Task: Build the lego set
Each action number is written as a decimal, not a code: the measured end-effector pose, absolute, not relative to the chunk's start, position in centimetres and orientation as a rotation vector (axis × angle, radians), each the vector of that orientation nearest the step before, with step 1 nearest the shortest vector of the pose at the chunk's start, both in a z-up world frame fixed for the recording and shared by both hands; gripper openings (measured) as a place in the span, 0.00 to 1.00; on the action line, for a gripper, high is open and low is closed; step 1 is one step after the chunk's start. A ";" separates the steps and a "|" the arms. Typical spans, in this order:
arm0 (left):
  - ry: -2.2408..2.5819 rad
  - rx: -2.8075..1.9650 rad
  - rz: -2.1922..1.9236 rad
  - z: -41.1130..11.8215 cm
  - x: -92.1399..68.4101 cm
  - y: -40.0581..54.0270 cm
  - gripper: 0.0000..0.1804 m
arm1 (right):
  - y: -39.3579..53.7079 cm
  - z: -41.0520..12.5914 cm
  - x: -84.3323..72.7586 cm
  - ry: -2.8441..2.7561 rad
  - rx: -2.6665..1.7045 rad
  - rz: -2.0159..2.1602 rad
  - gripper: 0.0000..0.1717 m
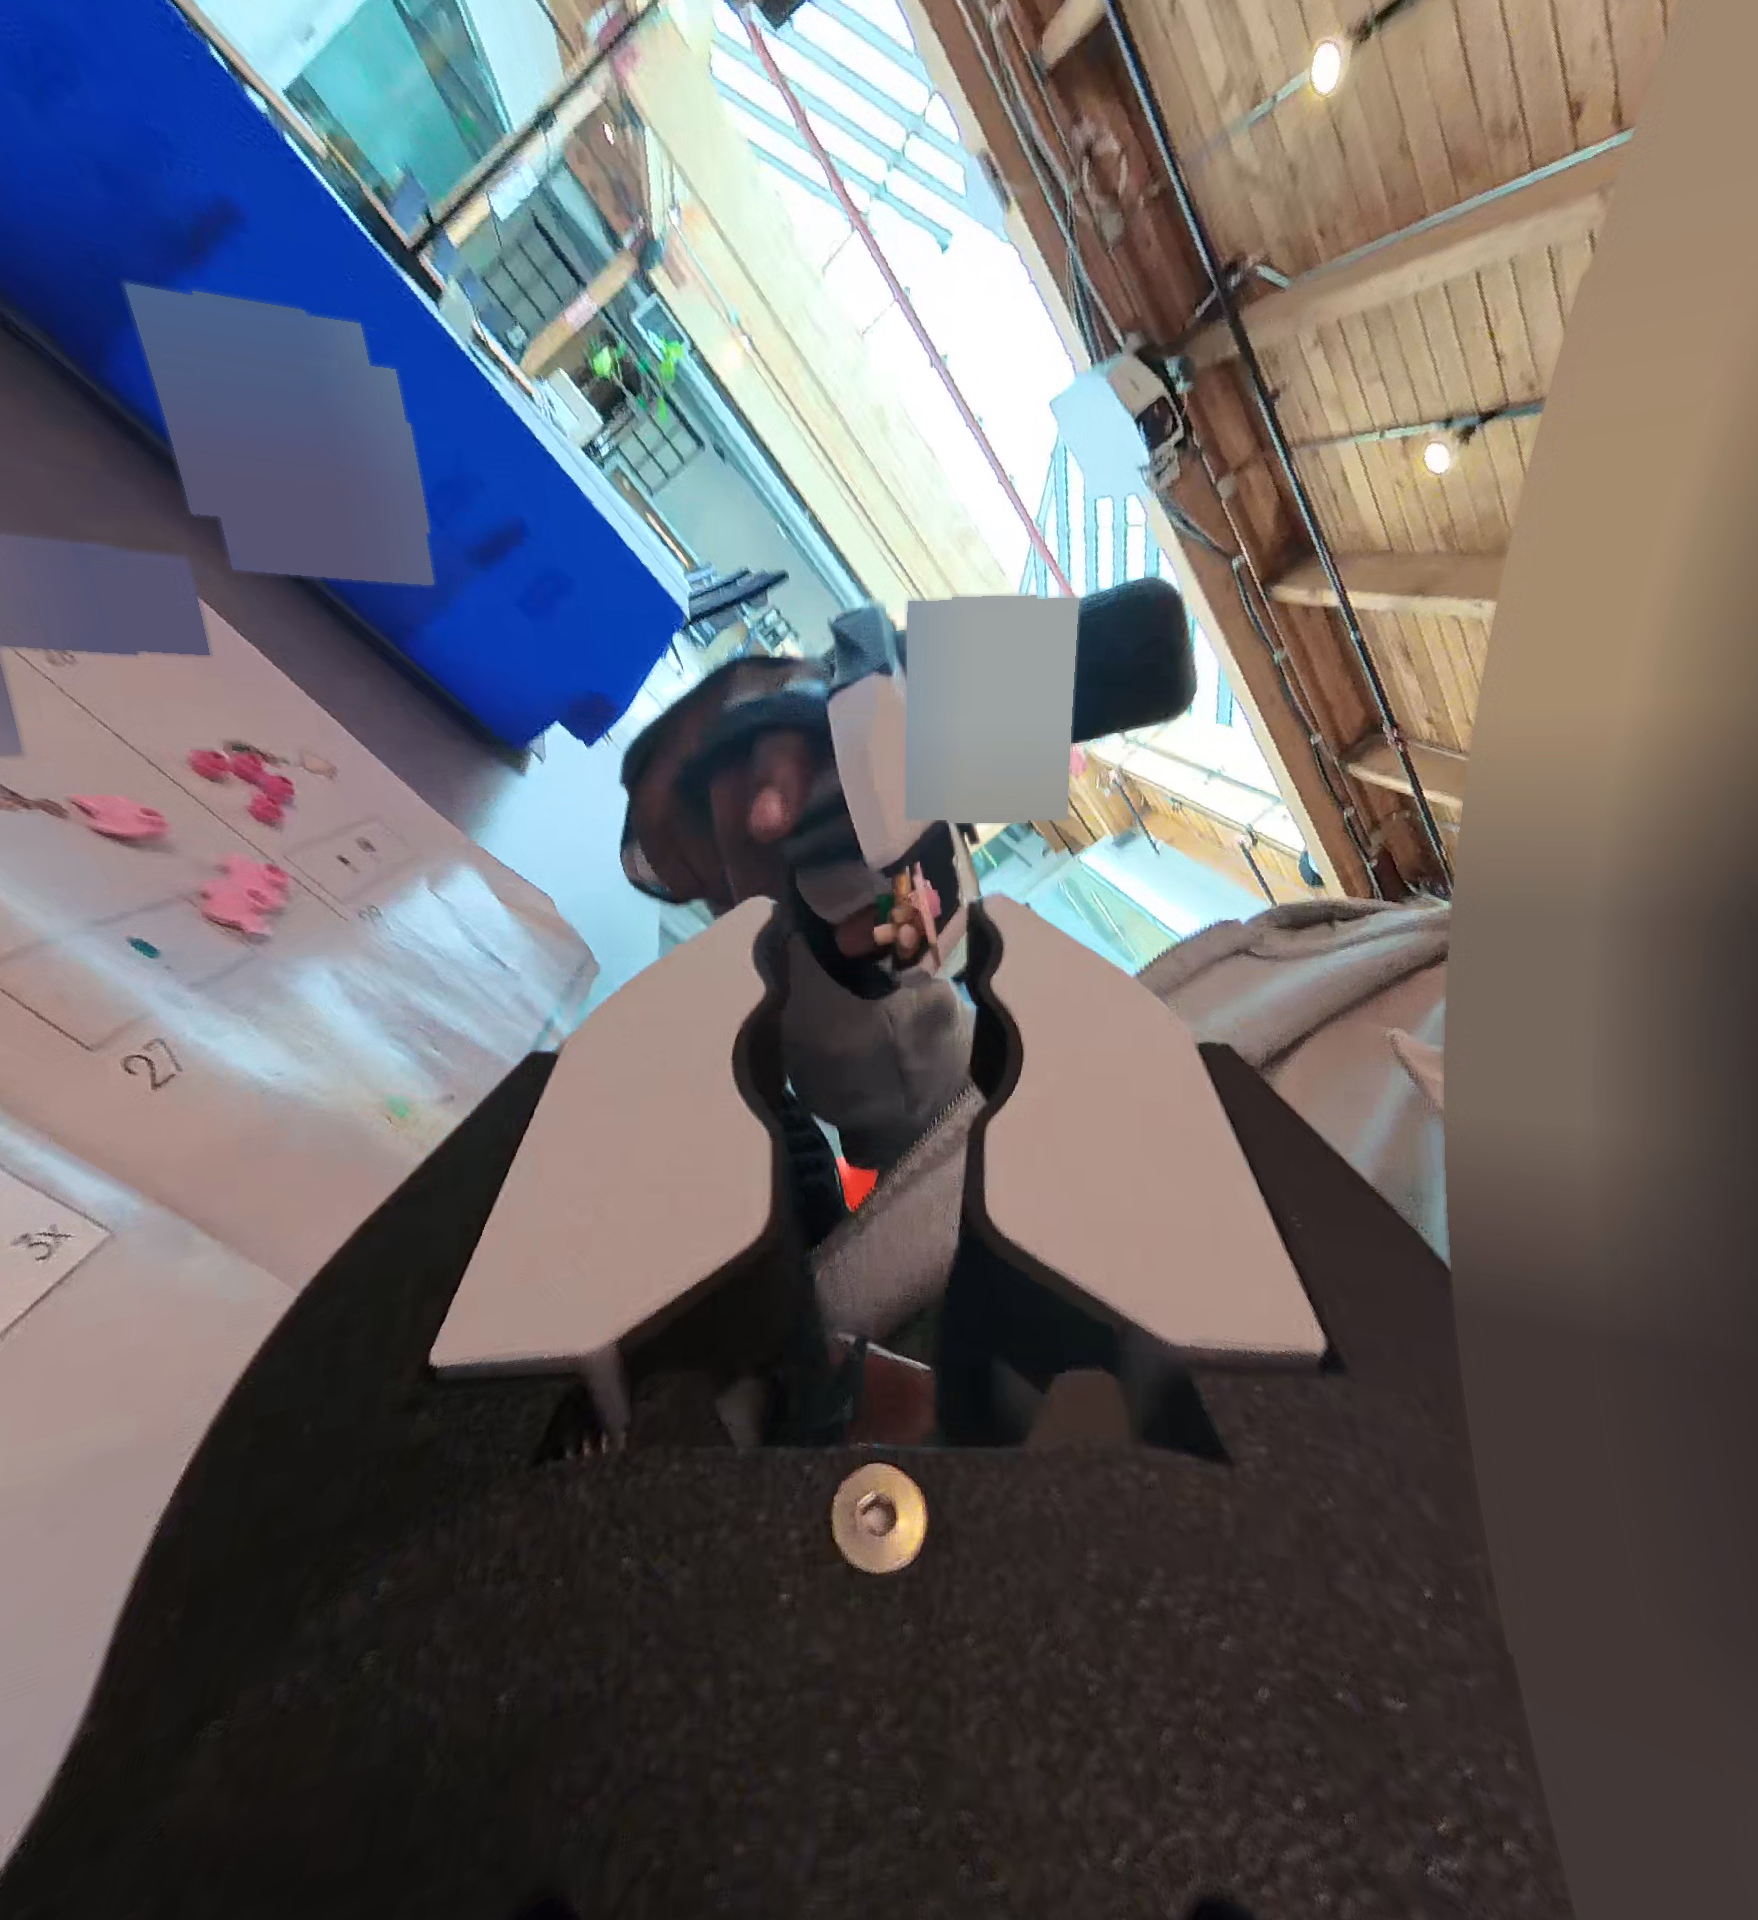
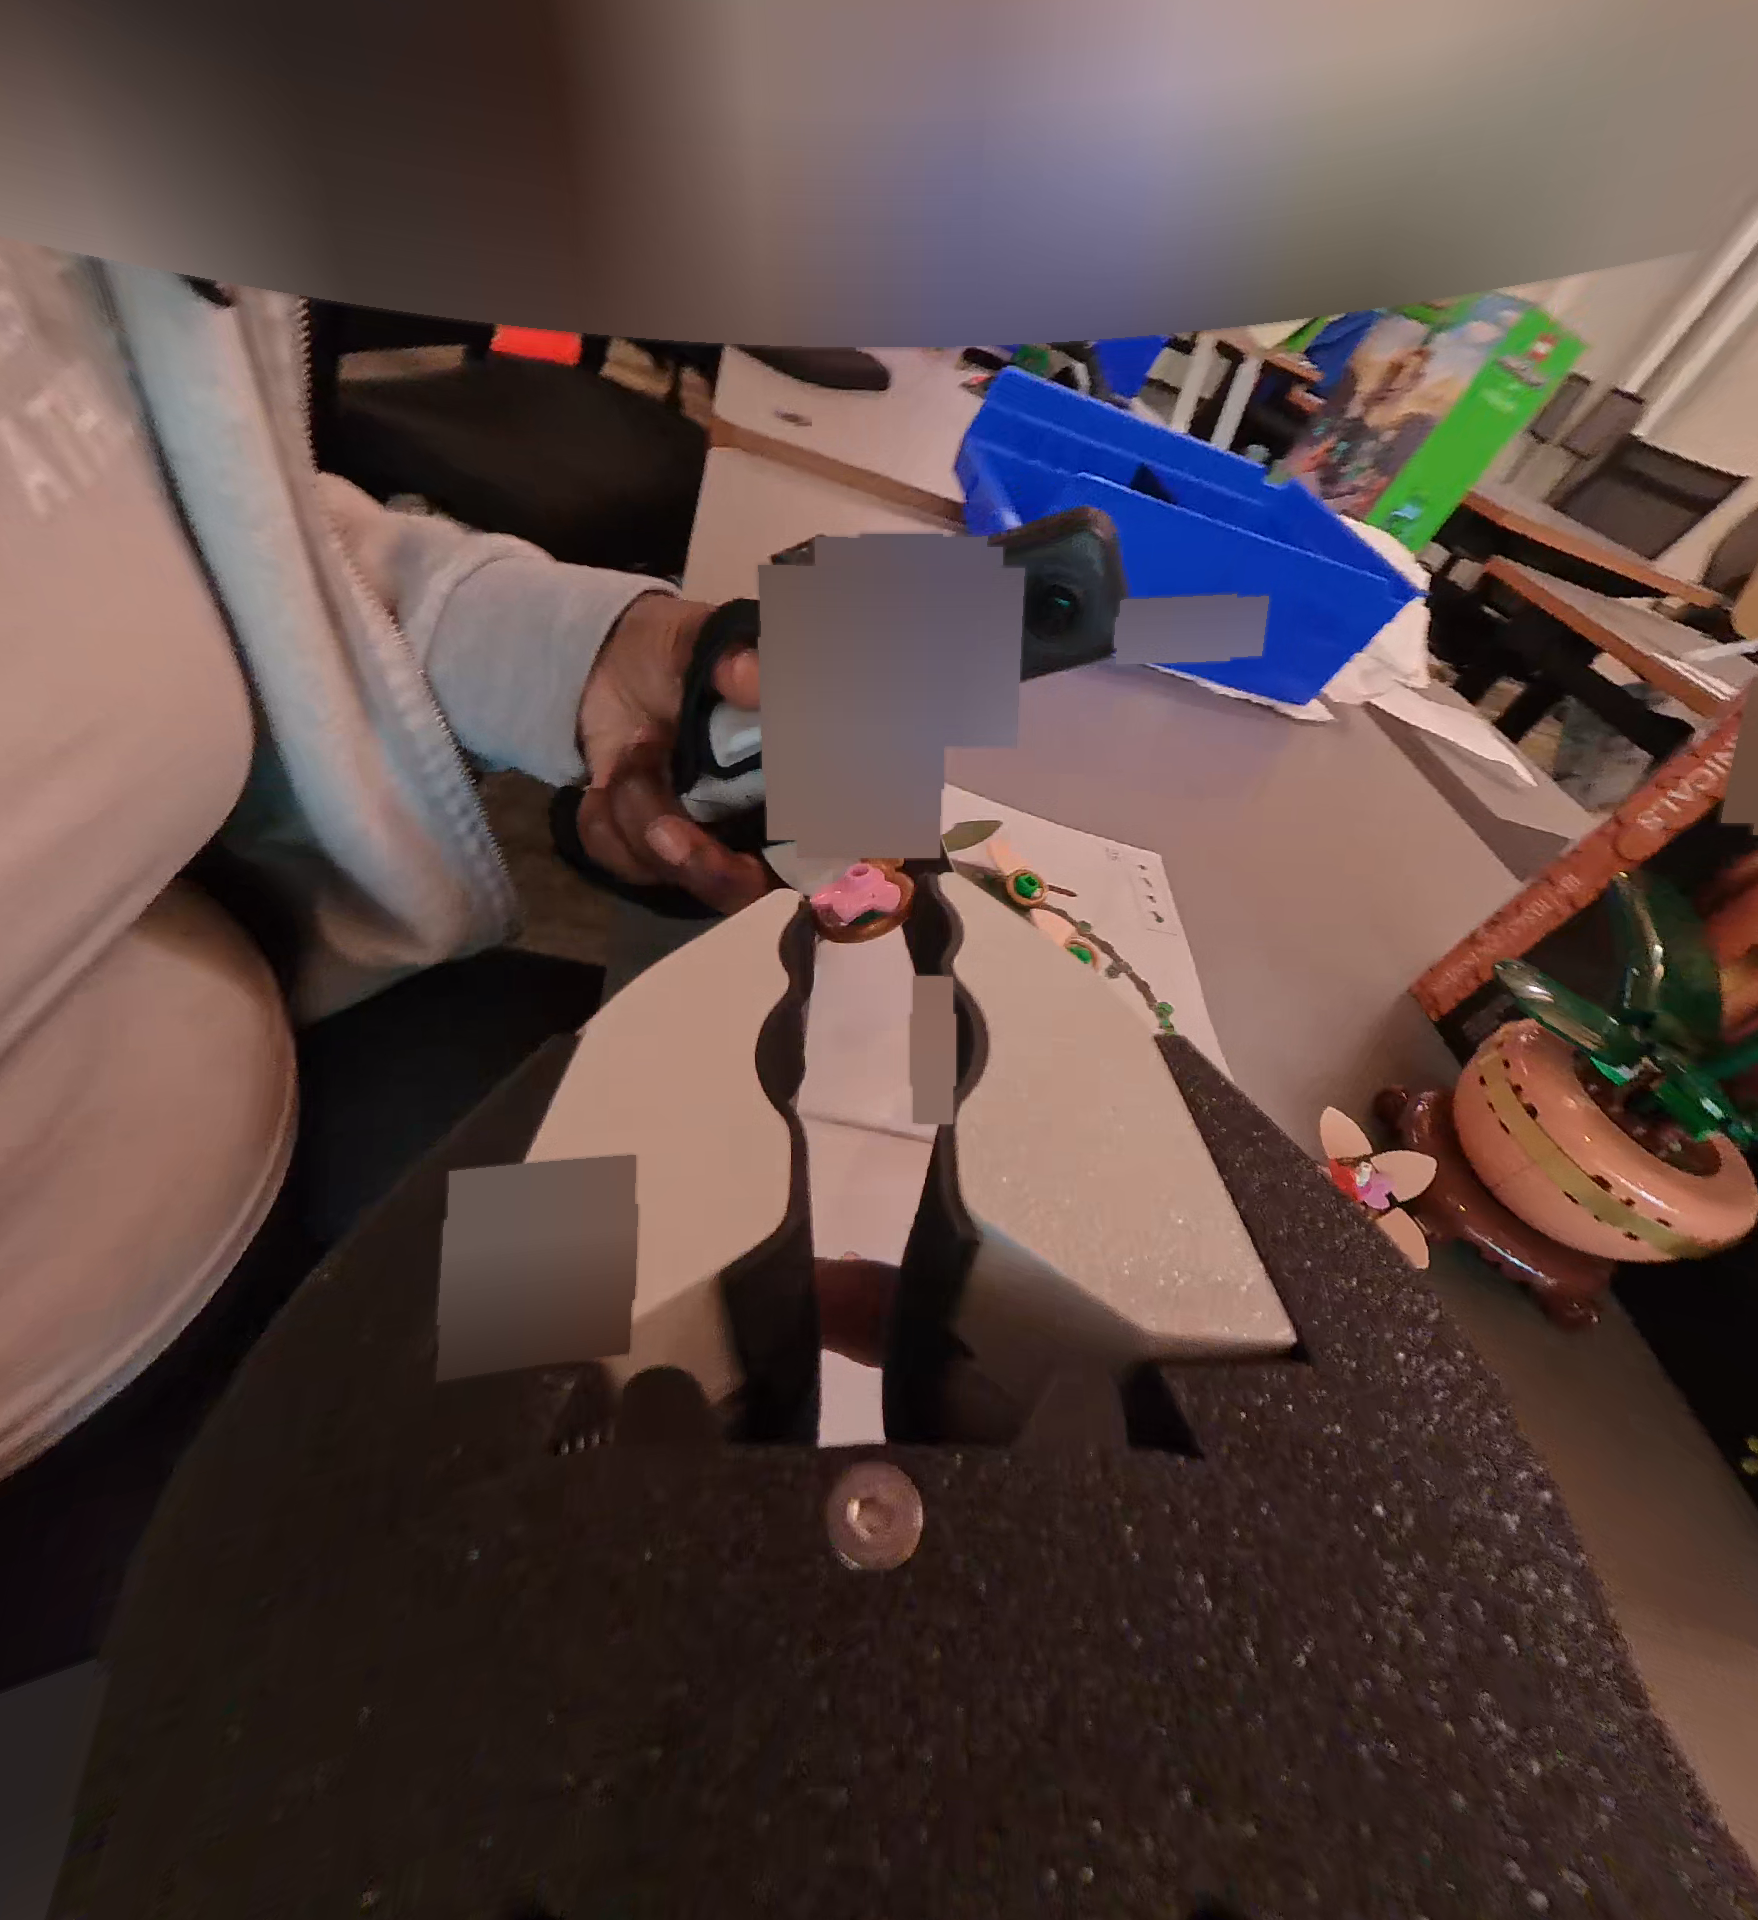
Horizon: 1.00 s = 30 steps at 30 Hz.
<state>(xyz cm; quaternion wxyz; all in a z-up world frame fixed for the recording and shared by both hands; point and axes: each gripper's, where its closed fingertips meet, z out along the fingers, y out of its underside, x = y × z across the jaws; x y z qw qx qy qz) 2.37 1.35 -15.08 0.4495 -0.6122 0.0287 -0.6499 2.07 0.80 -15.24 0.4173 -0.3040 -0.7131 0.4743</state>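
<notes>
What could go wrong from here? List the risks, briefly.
1. The pink-and-brown flower piece sits only at the very tips of the right gripper; it might slip out and drop.
2. The left gripper, jaws open and empty, faces it closely and could knock the piece loose.

Off to the right tool's right, a brick-built pink pot [image 2: 1602, 1164] with green leaves stands on the grey worktop [image 2: 1322, 790]. Well beyond its tips sits a blue bin [image 2: 1197, 551], a green box [image 2: 1426, 416] behind it. A hooded grey sleeve [image 2: 480, 623] lies left.
</notes>
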 end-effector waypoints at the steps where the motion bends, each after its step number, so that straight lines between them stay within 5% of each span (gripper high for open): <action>1: 0.087 -1.525 -1.612 -15.2 2.7 1.3 0.16 | 0.7 -15.3 2.2 -1.816 -0.743 1.186 0.10; 5: 0.102 -1.519 -1.623 -15.3 3.2 1.2 0.06 | 0.8 -15.7 2.3 -1.894 -0.688 1.146 0.10; 14: -0.012 -1.483 -1.531 -15.4 1.3 2.4 0.06 | 3.6 -16.2 3.1 -1.831 -0.872 0.987 0.12; 18: -0.077 -1.552 -1.317 -16.5 -1.0 3.5 0.06 | 7.8 -19.5 6.2 -1.845 -1.272 0.803 0.02; 30: -0.086 -1.711 -1.148 -18.9 -0.8 4.0 0.06 | 13.5 -25.1 6.0 -1.857 -1.747 0.616 0.04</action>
